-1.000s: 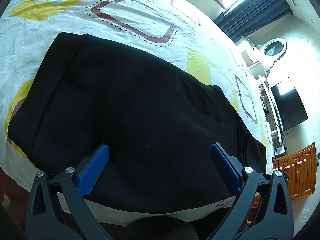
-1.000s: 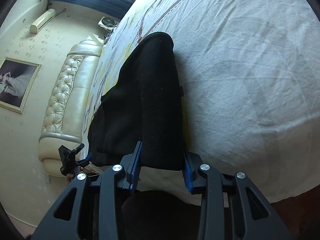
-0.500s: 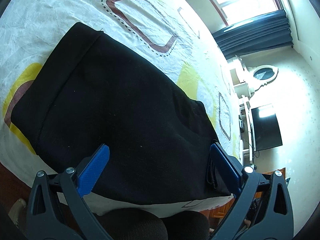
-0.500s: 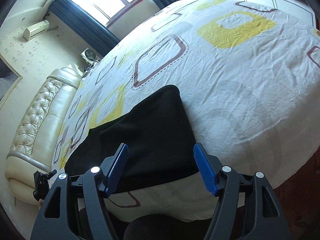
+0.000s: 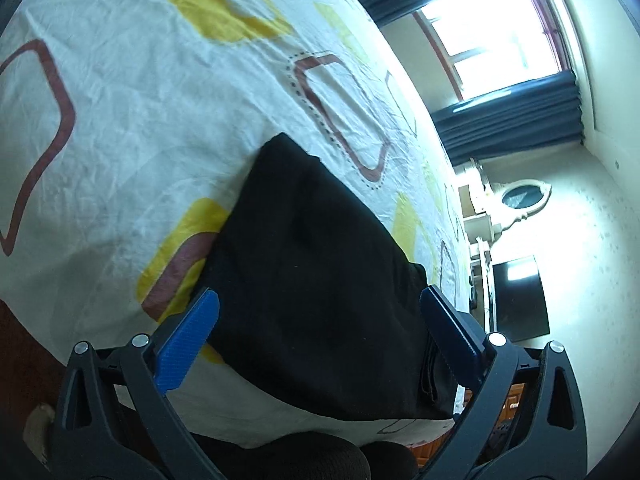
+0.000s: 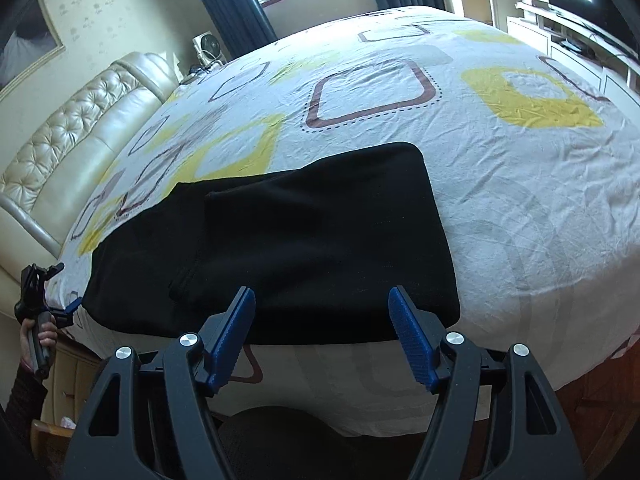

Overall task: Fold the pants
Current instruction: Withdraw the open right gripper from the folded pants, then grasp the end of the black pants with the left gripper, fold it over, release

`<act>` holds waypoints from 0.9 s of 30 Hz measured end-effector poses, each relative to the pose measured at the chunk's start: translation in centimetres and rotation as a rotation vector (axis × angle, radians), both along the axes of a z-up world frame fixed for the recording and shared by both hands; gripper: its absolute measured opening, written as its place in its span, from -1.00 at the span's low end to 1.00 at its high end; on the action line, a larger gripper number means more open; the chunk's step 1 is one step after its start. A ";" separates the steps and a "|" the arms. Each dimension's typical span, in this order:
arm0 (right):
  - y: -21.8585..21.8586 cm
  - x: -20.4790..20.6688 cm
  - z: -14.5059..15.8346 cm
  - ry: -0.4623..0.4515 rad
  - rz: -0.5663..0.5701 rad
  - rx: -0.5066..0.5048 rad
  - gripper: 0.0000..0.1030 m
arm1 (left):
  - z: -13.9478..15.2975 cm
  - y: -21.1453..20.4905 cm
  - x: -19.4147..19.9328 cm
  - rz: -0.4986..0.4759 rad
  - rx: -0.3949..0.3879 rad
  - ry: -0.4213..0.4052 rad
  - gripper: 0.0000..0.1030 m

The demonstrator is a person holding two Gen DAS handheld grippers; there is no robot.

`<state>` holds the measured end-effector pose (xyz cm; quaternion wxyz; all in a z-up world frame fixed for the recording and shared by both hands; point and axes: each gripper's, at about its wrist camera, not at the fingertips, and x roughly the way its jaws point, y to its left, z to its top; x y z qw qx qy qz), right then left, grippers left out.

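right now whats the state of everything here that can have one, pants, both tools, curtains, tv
pants: folded into a flat black stack, lying at the bed's near edge
left tool: open, holding nothing, above the pants
right tool: open, holding nothing, at the near edge of the pants
bed sheet: spread out, lightly wrinkled
curtains: drawn aside, window uncovered
tv: screen dark

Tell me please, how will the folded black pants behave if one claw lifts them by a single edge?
The pants are probably floppy: soft layers lie flat on the bed sheet. The fold would likely fall open. They look light and unlikely to slip.
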<state>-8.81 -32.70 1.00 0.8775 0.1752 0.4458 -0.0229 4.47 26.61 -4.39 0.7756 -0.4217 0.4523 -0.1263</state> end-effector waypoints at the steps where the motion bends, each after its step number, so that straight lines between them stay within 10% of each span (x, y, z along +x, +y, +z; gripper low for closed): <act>1: 0.3 0.1 -0.1 0.005 0.010 -0.016 0.33 | -0.2 0.4 -0.1 0.018 0.002 0.002 0.95; 17: 1.3 0.1 -1.2 0.065 0.055 -0.042 0.43 | -3.6 1.9 -1.9 0.070 -0.201 0.009 0.91; 27: 1.2 0.0 -1.5 0.079 0.056 -0.037 0.43 | -4.1 1.5 -1.5 0.067 -0.029 0.089 -0.45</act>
